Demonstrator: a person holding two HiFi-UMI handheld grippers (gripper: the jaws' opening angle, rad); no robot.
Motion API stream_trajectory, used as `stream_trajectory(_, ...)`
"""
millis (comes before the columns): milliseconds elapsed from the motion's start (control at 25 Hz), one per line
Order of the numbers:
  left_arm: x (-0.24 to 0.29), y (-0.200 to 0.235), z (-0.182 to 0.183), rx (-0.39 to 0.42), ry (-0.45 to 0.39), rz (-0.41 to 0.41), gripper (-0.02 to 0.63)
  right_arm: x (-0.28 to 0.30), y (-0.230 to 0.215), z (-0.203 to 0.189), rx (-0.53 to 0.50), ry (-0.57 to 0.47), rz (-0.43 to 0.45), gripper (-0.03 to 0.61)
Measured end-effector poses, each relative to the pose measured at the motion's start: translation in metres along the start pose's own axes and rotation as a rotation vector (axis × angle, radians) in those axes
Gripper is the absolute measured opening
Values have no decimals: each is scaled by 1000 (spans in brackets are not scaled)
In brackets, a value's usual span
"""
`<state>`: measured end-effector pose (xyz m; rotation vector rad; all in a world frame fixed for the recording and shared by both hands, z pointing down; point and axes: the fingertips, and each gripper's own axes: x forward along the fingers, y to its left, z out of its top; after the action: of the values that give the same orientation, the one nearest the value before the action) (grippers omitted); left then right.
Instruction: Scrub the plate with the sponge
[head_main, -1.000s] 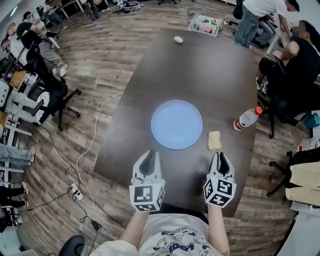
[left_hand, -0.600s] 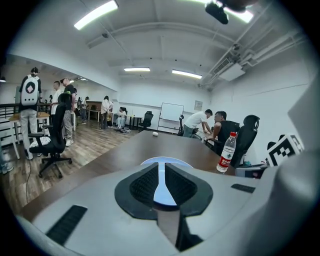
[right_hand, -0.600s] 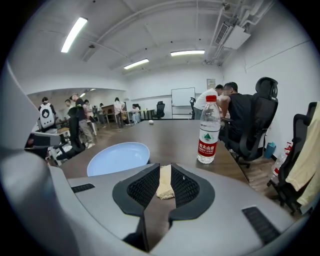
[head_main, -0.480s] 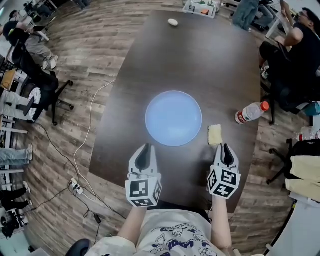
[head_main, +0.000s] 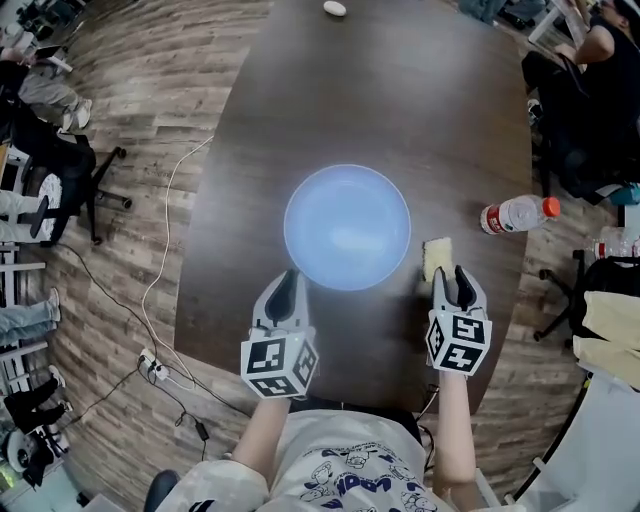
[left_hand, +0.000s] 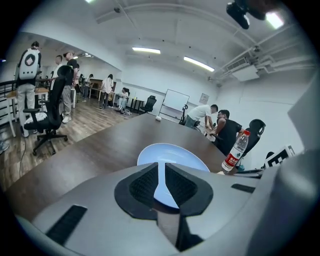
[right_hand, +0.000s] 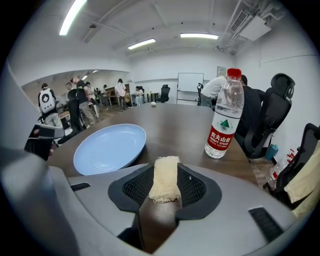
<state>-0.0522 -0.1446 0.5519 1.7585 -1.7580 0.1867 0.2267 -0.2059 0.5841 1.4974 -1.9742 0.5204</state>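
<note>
Where the dark brown surface (head_main: 400, 100) broadens toward the person, the plate (head_main: 347, 227) lies flat near its middle. It is a round, pale blue dish with a smooth, faintly glossy face and a shallow raised rim. Just beside its right edge, a narrow strip of the dark top between them, lies the sponge (head_main: 437, 258). This is a small cream-yellow rectangular pad with a coarse, fibrous weave and a ragged near end, its long side pointing away from the person. Farther right, near the edge of the surface, a clear plastic bottle (head_main: 515, 213) with a red cap and a red and white label stands upright. Both bare forearms (head_main: 262, 440) reach forward from the body, roughly parallel, each holding a grey moulded gripper with a black-and-white marker cube (head_main: 280, 367) at its rear. The left gripper (head_main: 285, 283) points at the near left rim of the plate, its tips just at that rim. Its black, ribbed fingers (left_hand: 145, 185) are closed against each other, with only a sliver of the plate's blue showing through the slit. The right gripper (head_main: 457, 280) is held low just behind the sponge and aims along its length. Its fingers (right_hand: 192, 187) stand apart about as wide as the sponge, whose near end lies in the gap at their tips. Whether the pads touch it cannot be told.
</note>
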Motion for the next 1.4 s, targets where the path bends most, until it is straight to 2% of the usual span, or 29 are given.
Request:
stream_trajectory(40,3,2,0,-8,6,-1,23,4,0,-1,0,15,8,123)
stream_trajectory(200,15,12,-3,-34,35,-11,28,16,0,-3,-34,48,12,124)
stream_trajectory(320,23,18,-4,-62,43,-23,112,24,0,-5,-68,74,10,124)
stream_trajectory(760,34,26,-8,-100,74,-33,124,43,-2,-26,-131,186,15,124)
stream_trajectory(1160,38,33,-18,-139,110,-44,135,48,-2,-31,-113,235,78,124)
stream_trajectory(1400,48,39,-26,-178,146,-43,152,49,0,-33,-125,255,82,123)
